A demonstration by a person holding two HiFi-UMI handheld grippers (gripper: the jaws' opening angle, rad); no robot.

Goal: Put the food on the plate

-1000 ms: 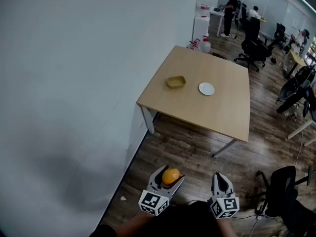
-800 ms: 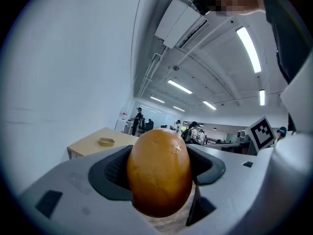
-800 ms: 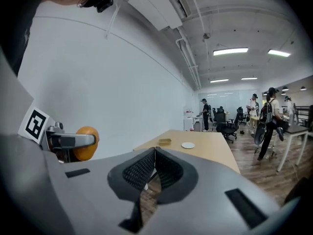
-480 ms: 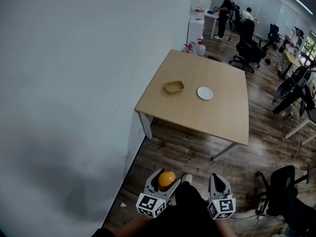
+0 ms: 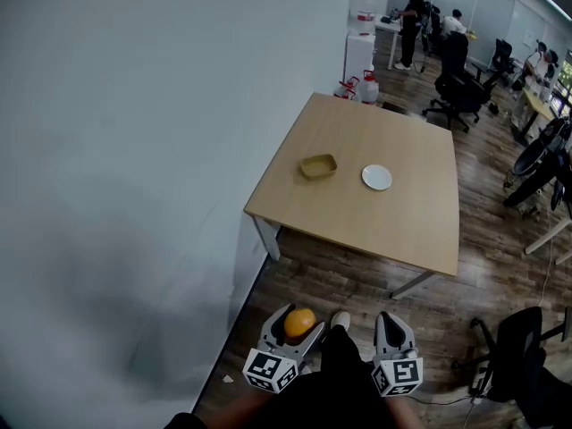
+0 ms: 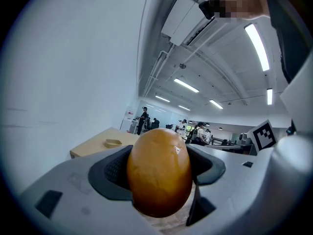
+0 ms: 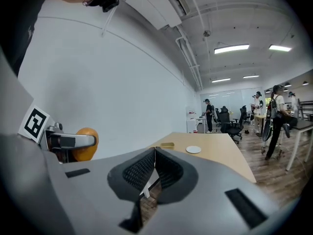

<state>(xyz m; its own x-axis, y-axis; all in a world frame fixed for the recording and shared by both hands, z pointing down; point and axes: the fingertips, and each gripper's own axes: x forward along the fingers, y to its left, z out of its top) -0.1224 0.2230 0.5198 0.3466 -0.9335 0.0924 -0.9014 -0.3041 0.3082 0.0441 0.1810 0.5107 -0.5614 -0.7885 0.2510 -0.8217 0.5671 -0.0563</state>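
Left gripper (image 5: 300,318) clamps the smooth, round orange fruit (image 6: 159,177) across its middle; probably firm, light, slippery-skinned. Right gripper (image 7: 154,168) closed, empty. Round white plate (image 5: 377,178) lies well apart.

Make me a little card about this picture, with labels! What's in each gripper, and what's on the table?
left gripper: shut on the orange
right gripper: jaws together, nothing in them
table: ahead, across the wood floor
on table: white plate; yellow dish beside it, nearer the wall, not touching
plate: empty
food on plate: not yet
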